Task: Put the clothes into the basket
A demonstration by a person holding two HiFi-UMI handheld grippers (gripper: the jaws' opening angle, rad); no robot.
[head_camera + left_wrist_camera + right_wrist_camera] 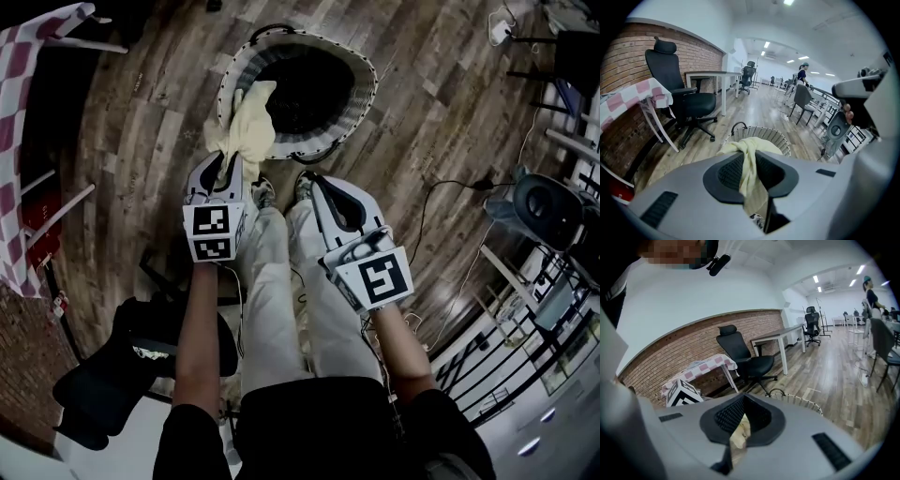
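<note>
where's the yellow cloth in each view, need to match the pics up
Head view: yellow cloth upper middle, hanging from the left gripper over the left rim of the basket.
Left gripper view: lower centre, pinched between the jaws.
Right gripper view: a pale scrap shows between the jaws; cannot tell if it is this cloth.
Shared landmark: the basket.
</note>
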